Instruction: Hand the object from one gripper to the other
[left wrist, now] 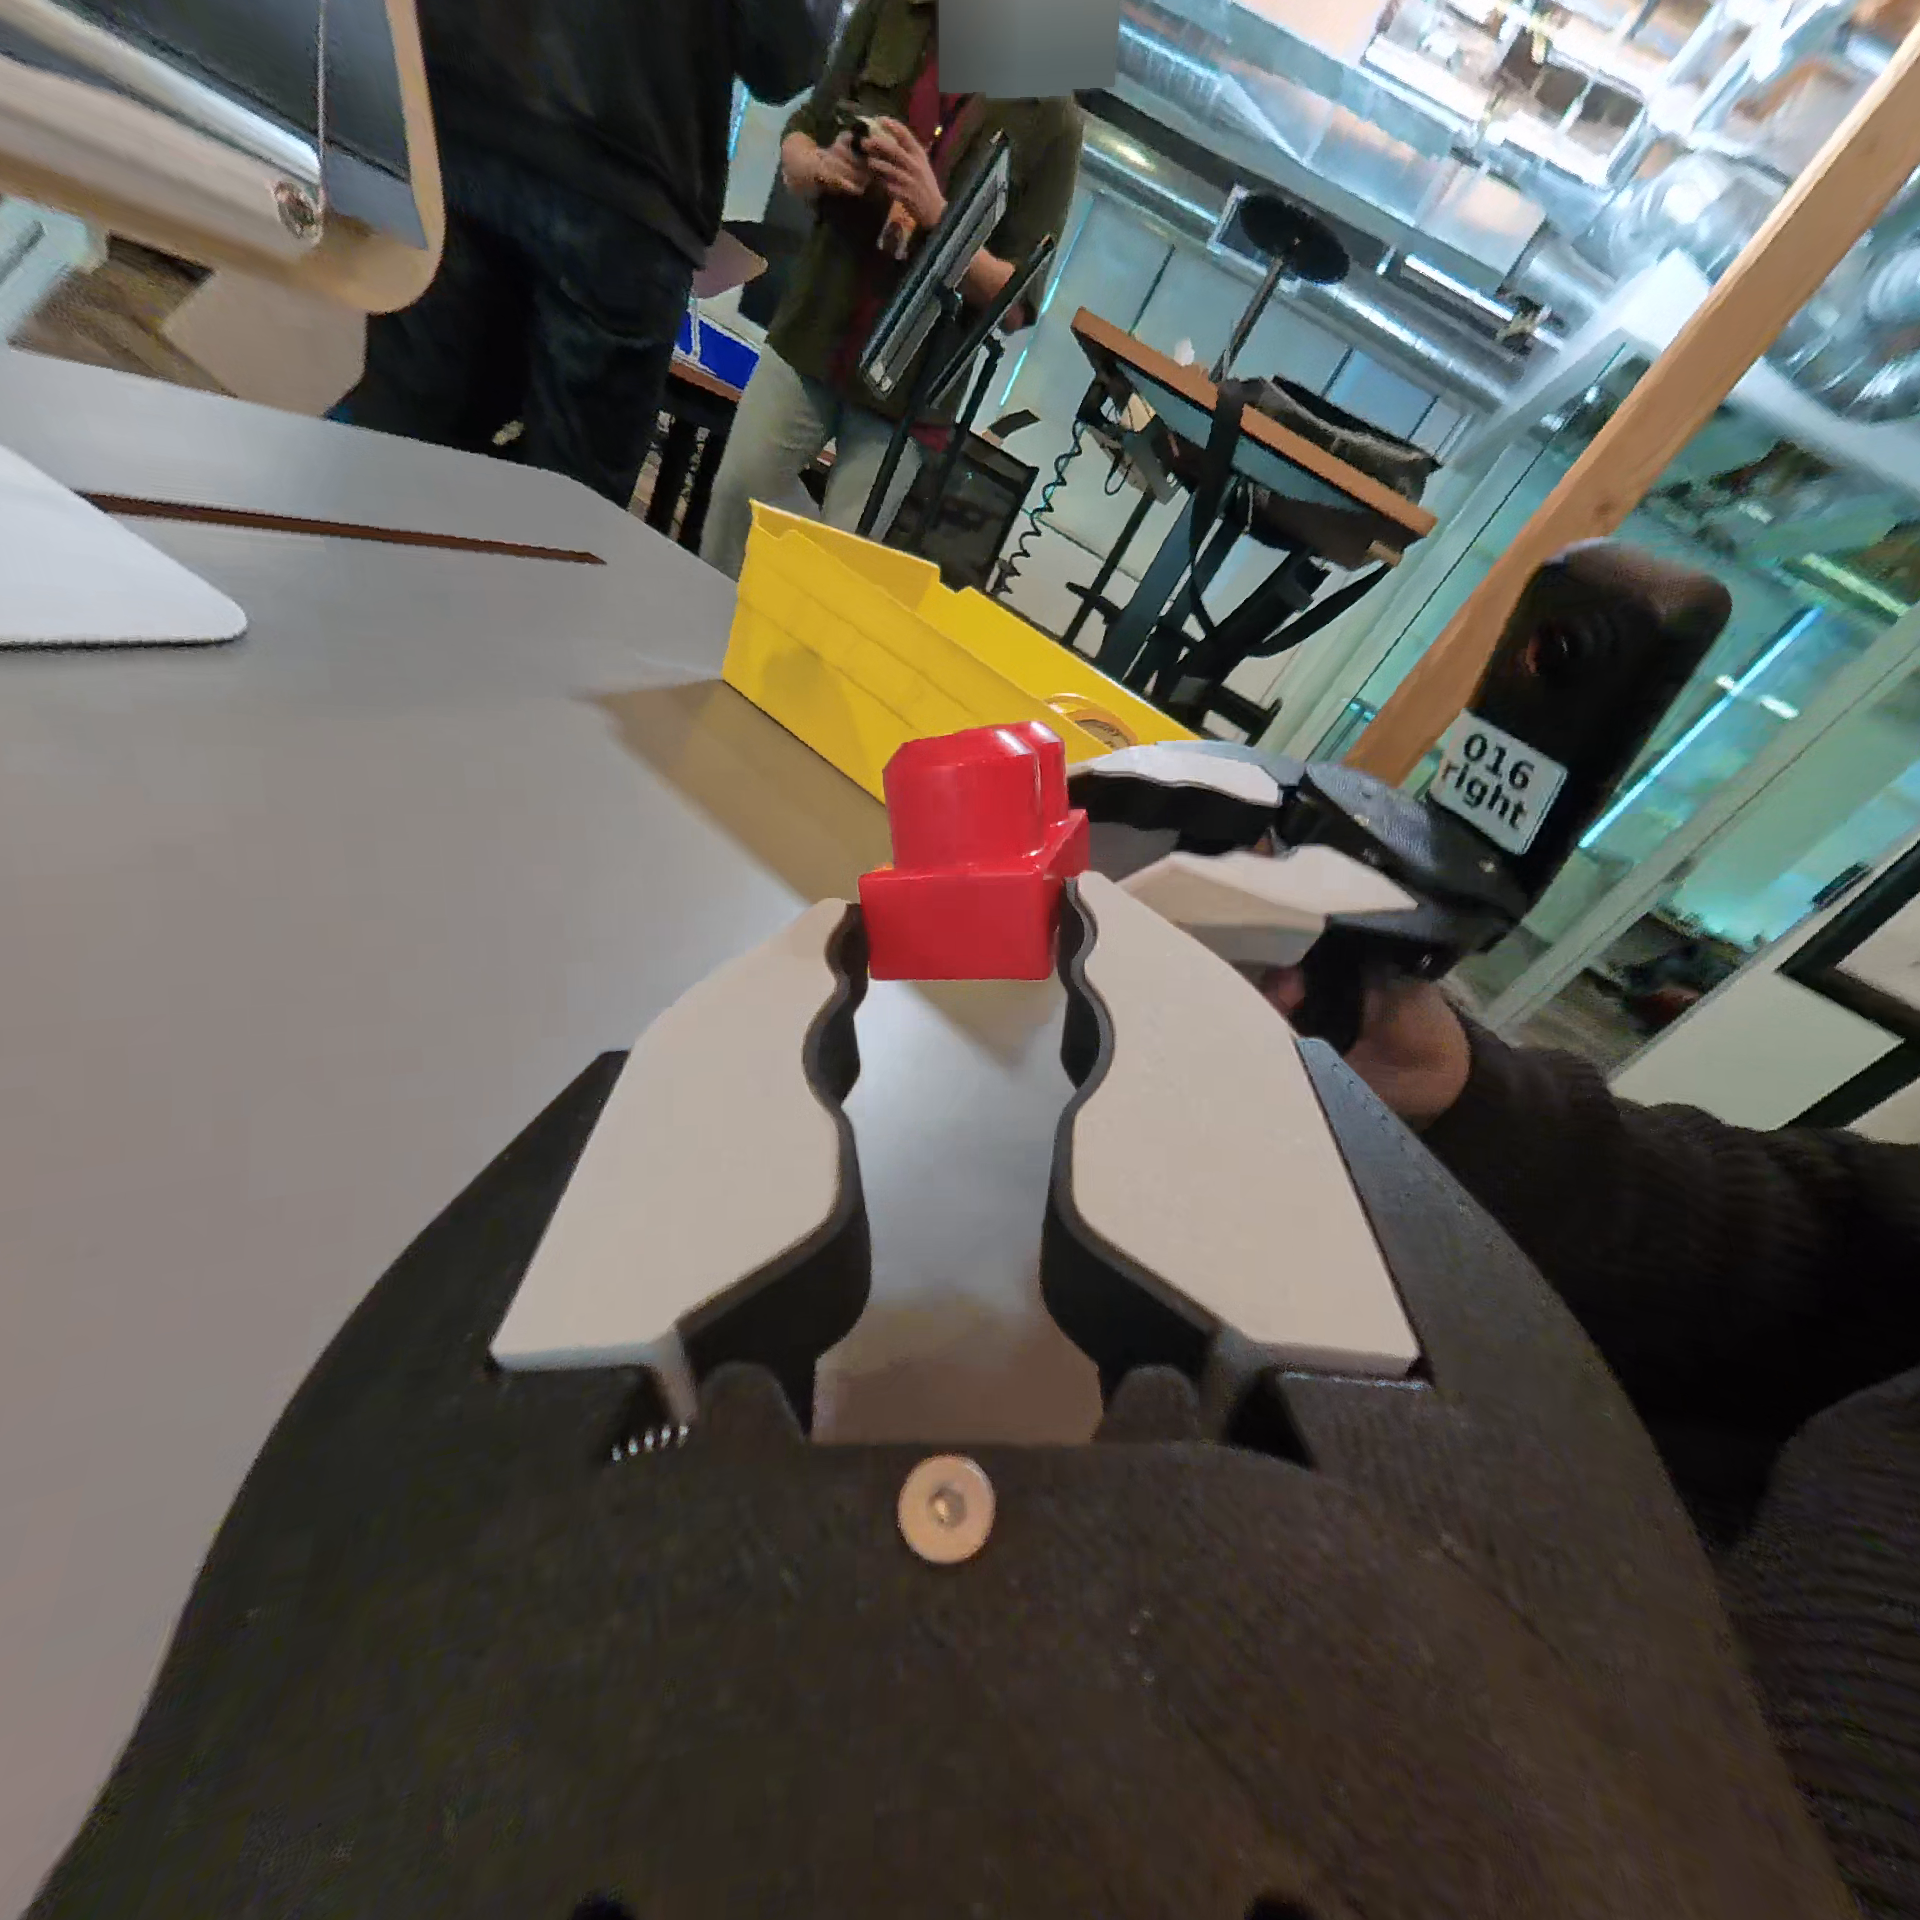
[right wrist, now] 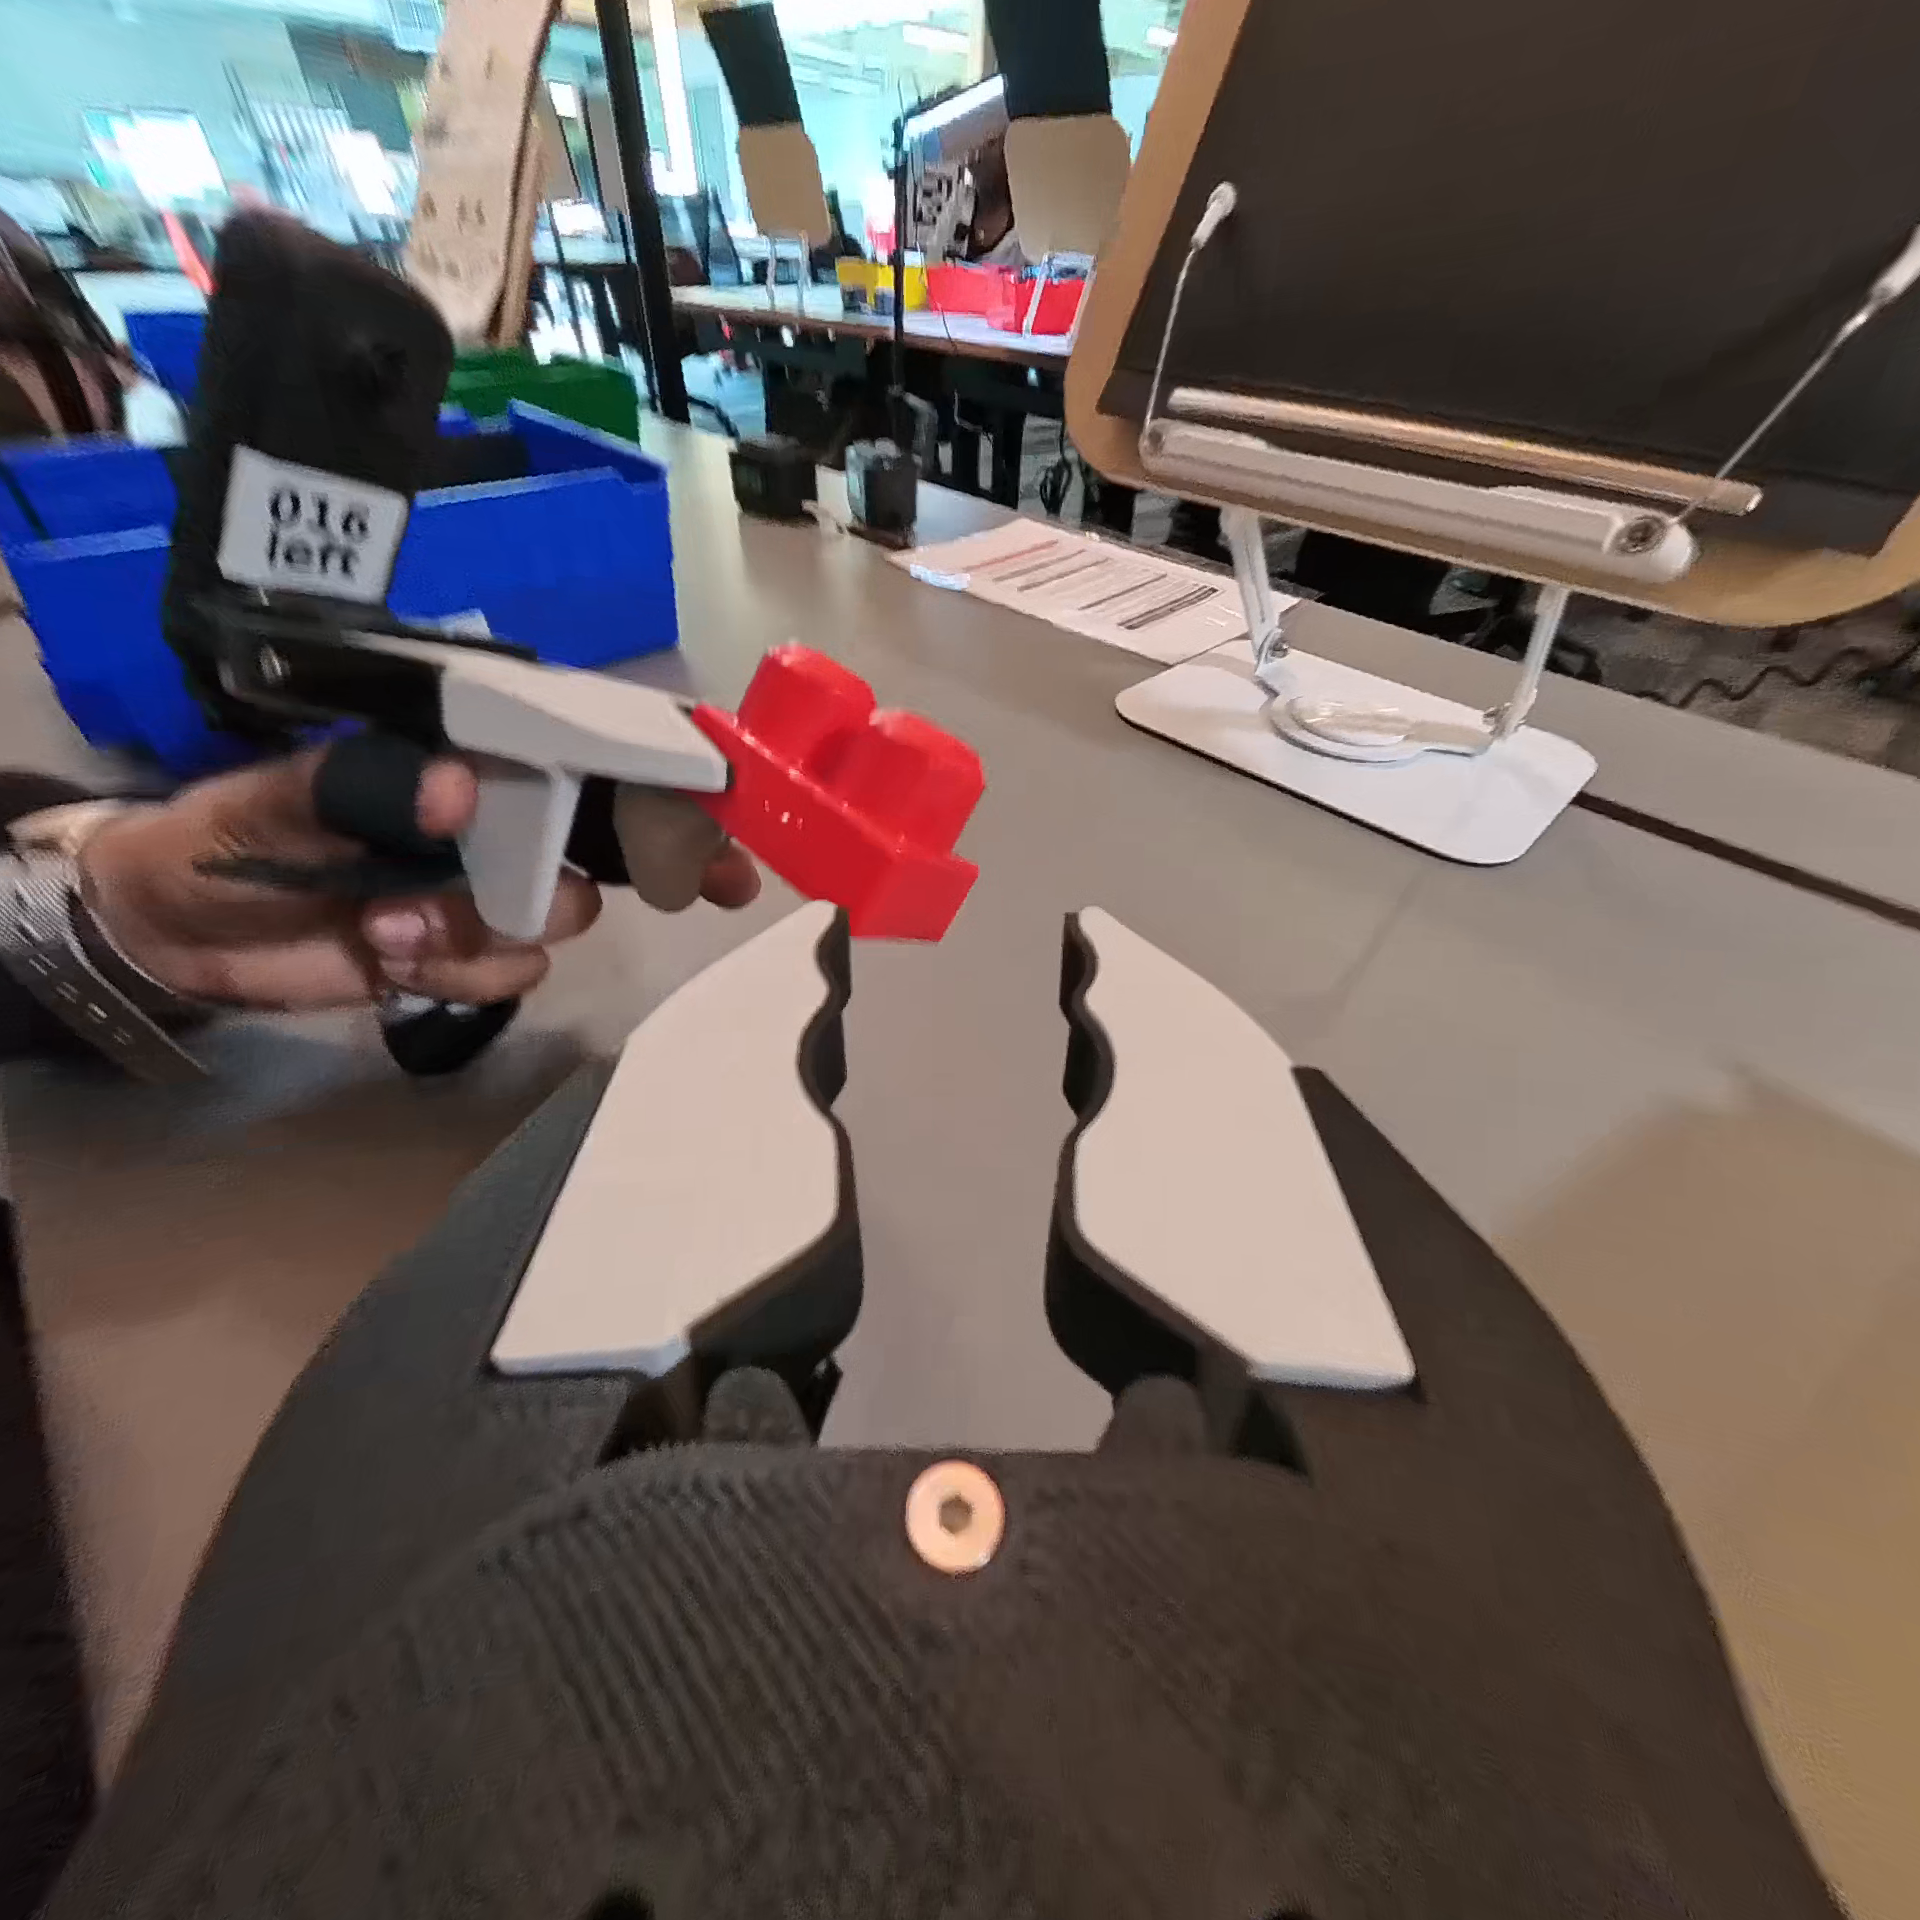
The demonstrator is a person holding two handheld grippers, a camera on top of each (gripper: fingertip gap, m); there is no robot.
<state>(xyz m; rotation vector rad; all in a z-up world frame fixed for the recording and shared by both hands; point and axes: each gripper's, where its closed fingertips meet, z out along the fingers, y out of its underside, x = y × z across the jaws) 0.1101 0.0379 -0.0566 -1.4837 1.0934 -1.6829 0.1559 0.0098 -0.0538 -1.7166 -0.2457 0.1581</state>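
A red two-stud toy brick [left wrist: 966, 862] is held above the grey table [left wrist: 364, 831]. My left gripper [left wrist: 961, 925] is shut on the brick's base, studs up. My right gripper [left wrist: 1107, 831] comes in from the right with its fingers apart, tips just beside the brick's studs. In the right wrist view my right gripper [right wrist: 956, 935] is open and empty. There the brick [right wrist: 852, 800] sits just beyond its left fingertip [right wrist: 821, 935], held by the left gripper [right wrist: 717, 769] in a person's hand.
A yellow bin [left wrist: 862, 644] lies on the table behind the brick. A blue bin [right wrist: 540, 540] stands behind the left gripper. A tablet stand [right wrist: 1455, 416] on a white base [right wrist: 1351, 769] and a paper sheet [right wrist: 1091, 587] are at the right. People [left wrist: 582, 208] stand beyond the table.
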